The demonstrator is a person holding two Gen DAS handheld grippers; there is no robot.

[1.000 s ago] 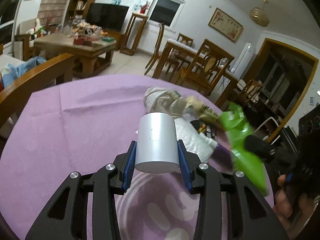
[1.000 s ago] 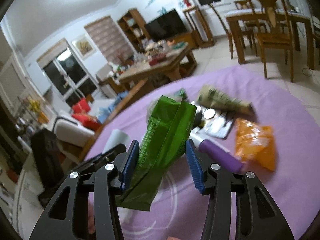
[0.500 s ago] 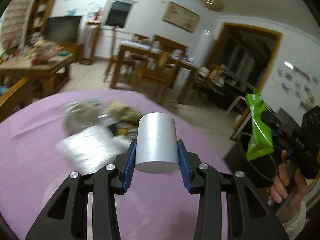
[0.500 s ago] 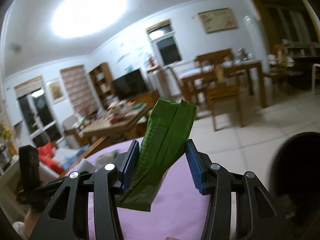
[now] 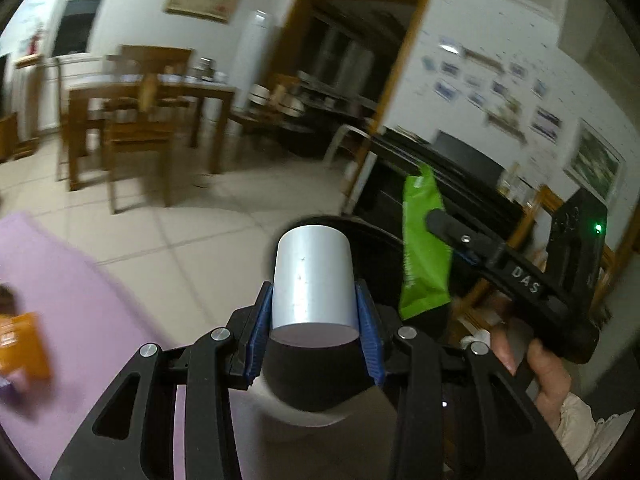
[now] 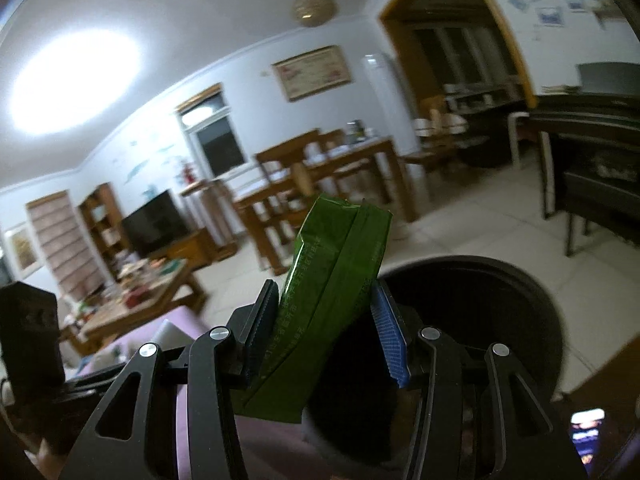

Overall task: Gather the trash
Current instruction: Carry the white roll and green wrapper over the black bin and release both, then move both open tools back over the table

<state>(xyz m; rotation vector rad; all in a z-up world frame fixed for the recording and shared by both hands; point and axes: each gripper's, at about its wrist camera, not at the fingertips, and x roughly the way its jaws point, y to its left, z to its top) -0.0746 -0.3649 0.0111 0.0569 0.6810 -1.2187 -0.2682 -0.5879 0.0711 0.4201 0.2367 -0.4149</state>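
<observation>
2 items in transit to the round black bin (image 6: 500, 320). Left hand-held gripper (image 5: 314, 320) is clamped on a white plastic cup w/ smooth sides (image 5: 312, 280), right hand-held gripper (image 6: 326, 340) pinches a crumpled green foil snack wrapper (image 6: 332, 288); both hang at the bin's mouth. Next, I'd judge: centre each over the opening, then let go. Purple-clothed table (image 5: 60, 300) has more trash, e.g. an orange packet (image 5: 20, 344).

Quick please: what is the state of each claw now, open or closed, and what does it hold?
Left claw: closed on the white cup.
Right claw: closed on the green wrapper, above the black bin.
</observation>
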